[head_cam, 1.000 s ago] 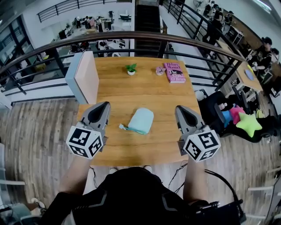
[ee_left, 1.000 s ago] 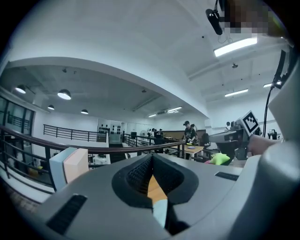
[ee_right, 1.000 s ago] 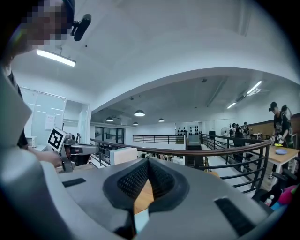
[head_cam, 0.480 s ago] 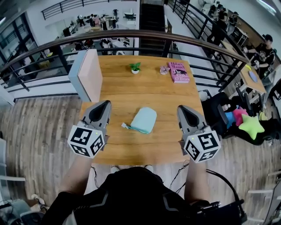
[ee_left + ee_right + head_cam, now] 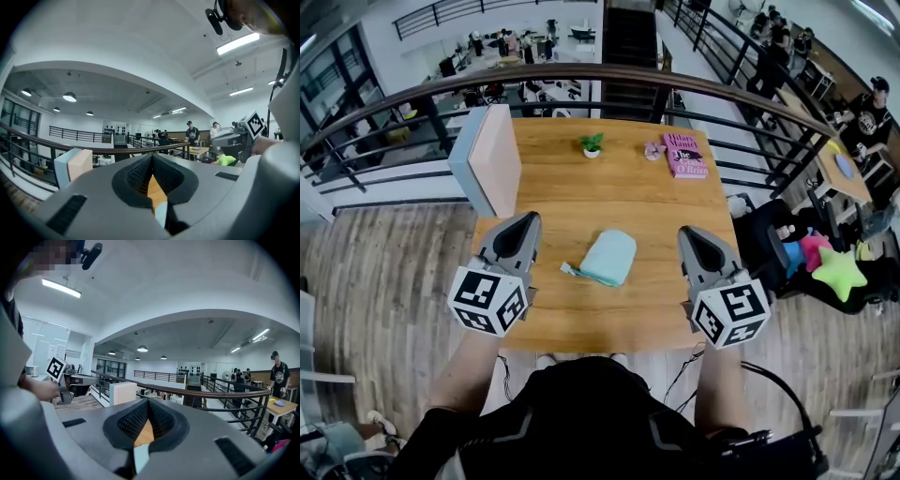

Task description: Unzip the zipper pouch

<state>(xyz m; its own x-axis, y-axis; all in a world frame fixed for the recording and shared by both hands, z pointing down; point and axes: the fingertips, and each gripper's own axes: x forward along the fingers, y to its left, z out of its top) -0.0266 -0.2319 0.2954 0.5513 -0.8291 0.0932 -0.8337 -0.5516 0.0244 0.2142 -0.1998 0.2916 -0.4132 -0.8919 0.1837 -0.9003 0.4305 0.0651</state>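
Observation:
A pale mint zipper pouch [image 5: 606, 258] lies flat in the middle of the wooden table [image 5: 581, 187], its zipper pull tab sticking out at its near left end. My left gripper [image 5: 528, 218] hovers to the pouch's left, jaws shut and empty, apart from the pouch. To the pouch's right my right gripper [image 5: 684, 232] is held at the same height, also shut with nothing in it. In the left gripper view the left gripper [image 5: 151, 157] shows its jaws meeting at the tips, with only table wood and a sliver of the pouch behind the pads. The right gripper view shows the same of the right gripper [image 5: 147, 402].
A pink-and-blue box [image 5: 487, 159] stands upright at the table's left edge. A small potted plant [image 5: 592, 144], a small trinket [image 5: 652, 150] and a pink book [image 5: 684, 155] sit at the far side. A dark railing [image 5: 581, 75] curves behind the table. Colourful star cushions [image 5: 839, 267] lie at right.
The head view has drifted slightly, shifting the scene a little to the right. Both grippers and the pouch keep their places relative to the table.

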